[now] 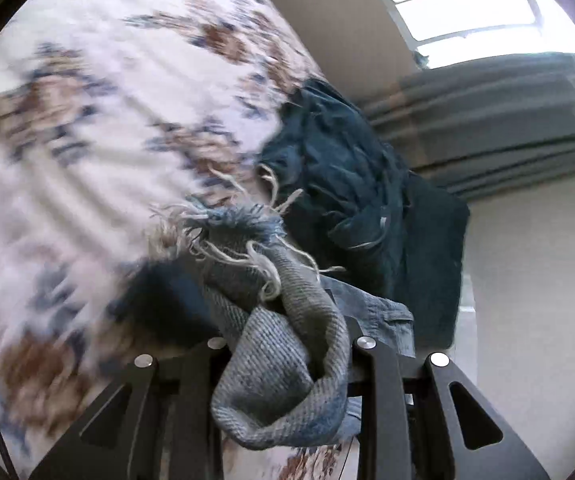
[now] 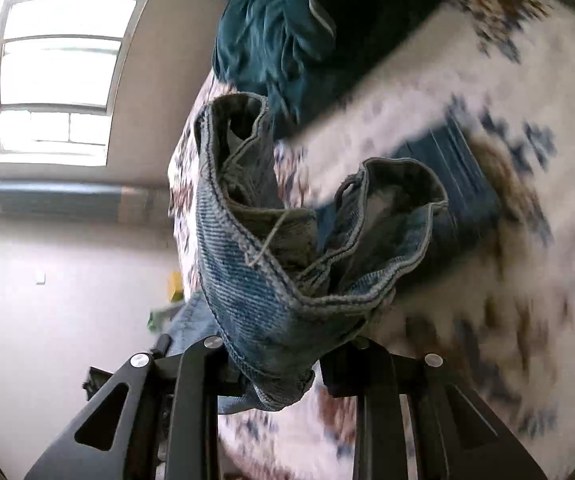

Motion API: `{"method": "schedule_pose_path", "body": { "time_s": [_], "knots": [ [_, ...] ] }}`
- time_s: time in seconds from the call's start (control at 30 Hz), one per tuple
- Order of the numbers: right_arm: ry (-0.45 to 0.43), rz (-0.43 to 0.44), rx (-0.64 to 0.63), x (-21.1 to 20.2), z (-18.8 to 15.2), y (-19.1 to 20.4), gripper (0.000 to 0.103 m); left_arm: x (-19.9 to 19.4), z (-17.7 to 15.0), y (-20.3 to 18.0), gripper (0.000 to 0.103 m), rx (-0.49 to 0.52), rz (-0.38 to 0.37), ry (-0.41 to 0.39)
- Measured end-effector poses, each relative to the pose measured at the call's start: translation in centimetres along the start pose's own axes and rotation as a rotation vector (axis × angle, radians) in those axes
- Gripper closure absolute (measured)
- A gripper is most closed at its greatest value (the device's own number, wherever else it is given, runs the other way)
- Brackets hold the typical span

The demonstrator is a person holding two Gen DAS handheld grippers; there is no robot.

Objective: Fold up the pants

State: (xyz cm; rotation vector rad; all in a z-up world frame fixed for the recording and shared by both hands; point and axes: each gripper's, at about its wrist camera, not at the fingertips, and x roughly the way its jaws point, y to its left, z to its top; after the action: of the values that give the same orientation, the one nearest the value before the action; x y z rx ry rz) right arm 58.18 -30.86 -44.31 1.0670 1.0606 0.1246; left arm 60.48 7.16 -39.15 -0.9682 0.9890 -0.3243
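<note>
The work surface is a bed covered by a white spread (image 1: 99, 128) printed with brown and blue floral motifs; the print is smeared by motion blur in both views. Behind the bed stands a plain beige wall (image 1: 327, 20). One window (image 2: 59, 68) with a grey multi-pane frame admits bright daylight. Below the window runs a grey striped band (image 1: 487, 128); whether this is a curtain or a blanket cannot be determined. A small yellow object (image 2: 175, 286) sits near the bed edge in the right wrist view, too blurred to identify.

Item count: one pair of blue denim pants, one dark teal garment, two grippers.

The pants (image 2: 271, 280) are lifted off the spread and held at two points. The left gripper (image 1: 287, 344) is clamped on a frayed hem, with loose white threads spreading above the bunched denim. The right gripper (image 2: 283, 344) is clamped on a stitched hem, with two folded loops of fabric standing above the jaws. In each view the denim fills the gap between the black fingers.

The teal garment (image 1: 351, 184) lies crumpled on the spread beyond the pants, near the bed edge closest to the wall.
</note>
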Motion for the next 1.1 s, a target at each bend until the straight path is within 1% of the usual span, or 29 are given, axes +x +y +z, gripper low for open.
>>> {"method": "schedule_pose_path", "body": {
  "time_s": [0.03,0.07,0.1,0.13,0.17,0.2,0.23,0.27,0.3,0.33,0.43,0.47,0.5,0.63,0.67,0.73,0.77,0.8,0.83,0.87,0.9,0.93,0.97,1.0,1.07,1.1],
  "knots": [
    [-0.014,0.005,0.006,1.1,1.1,-0.9,0.075,1.8,0.8,0.3,0.079,0.011,0.006,0.000],
    [-0.020,-0.004,0.009,2.7,2.5,-2.2,0.075,4.5,1.7,1.2,0.079,0.025,0.001,0.015],
    [-0.028,-0.017,0.017,4.1,3.4,-3.4,0.075,5.9,1.9,1.9,0.079,0.031,0.020,0.021],
    [-0.029,-0.022,0.028,5.0,3.8,-4.9,0.075,8.5,2.0,3.5,0.079,0.036,0.030,0.049],
    [-0.030,-0.047,0.041,6.5,4.4,-6.8,0.075,10.1,2.0,4.4,0.079,0.041,0.037,0.077],
    [-0.029,-0.057,0.060,7.4,4.5,-8.5,0.075,12.3,1.6,6.4,0.079,0.054,0.074,0.110],
    [-0.028,-0.069,0.088,8.2,4.7,-10.3,0.075,14.0,1.2,8.1,0.079,0.051,0.083,0.157],
    [-0.031,-0.080,0.109,8.9,4.8,-11.9,0.075,15.5,0.6,9.8,0.079,0.042,0.108,0.200],
    [-0.023,-0.081,0.121,9.3,4.8,-12.8,0.075,16.7,-0.2,11.6,0.079,0.025,0.134,0.241],
    [-0.016,-0.085,0.127,9.8,4.8,-13.5,0.075,17.3,-0.9,12.8,0.079,0.016,0.136,0.263],
    [-0.001,-0.081,0.130,10.7,4.8,-14.3,0.074,16.4,-1.9,13.8,0.078,-0.008,0.118,0.244],
    [0.004,-0.079,0.129,10.9,5.1,-14.3,0.072,16.1,-1.9,13.7,0.078,-0.011,0.120,0.242],
    [0.009,-0.083,0.129,11.2,5.5,-14.2,0.067,15.9,-2.1,13.6,0.075,-0.015,0.128,0.241],
    [0.078,-0.094,0.158,10.3,5.3,-14.4,0.055,15.2,-2.4,12.2,0.067,0.011,0.210,0.256],
    [0.084,-0.111,0.148,10.1,5.4,-14.4,0.049,14.8,-2.5,12.0,0.065,0.021,0.222,0.260],
    [0.085,-0.129,0.122,9.2,5.4,-13.9,0.047,14.0,-2.9,11.0,0.058,0.066,0.276,0.255],
    [0.083,-0.141,0.112,8.7,5.4,-13.7,0.043,13.9,-3.0,10.9,0.055,0.076,0.289,0.256],
    [0.079,-0.156,0.103,8.4,5.2,-13.7,0.035,13.6,-3.2,10.7,0.050,0.082,0.312,0.252],
    [0.072,-0.175,0.096,8.2,5.5,-13.8,0.029,13.4,-3.3,10.7,0.045,0.086,0.340,0.250],
    [0.064,-0.197,0.082,7.8,5.5,-13.5,0.023,13.1,-3.4,10.5,0.032,0.097,0.375,0.247],
    [0.061,-0.210,0.067,7.4,5.4,-13.3,0.023,12.8,-3.5,10.2,0.018,0.117,0.416,0.239],
    [0.058,-0.233,0.045,7.0,5.3,-13.0,0.023,12.4,-3.7,9.7,0.013,0.144,0.459,0.225],
    [0.059,-0.271,0.011,6.9,5.2,-12.4,0.020,12.2,-3.8,9.3,0.012,0.168,0.491,0.211],
    [0.058,-0.329,-0.040,6.4,4.7,-11.5,0.014,11.5,-4.0,8.6,0.012,0.204,0.535,0.179],
    [0.042,-0.439,-0.156,5.8,3.7,-9.5,0.011,10.1,-4.5,6.8,0.012,0.292,0.629,0.113],
    [0.033,-0.527,-0.233,5.7,2.9,-8.2,0.011,9.8,-4.8,6.1,0.012,0.328,0.661,0.098]
  ]
}}
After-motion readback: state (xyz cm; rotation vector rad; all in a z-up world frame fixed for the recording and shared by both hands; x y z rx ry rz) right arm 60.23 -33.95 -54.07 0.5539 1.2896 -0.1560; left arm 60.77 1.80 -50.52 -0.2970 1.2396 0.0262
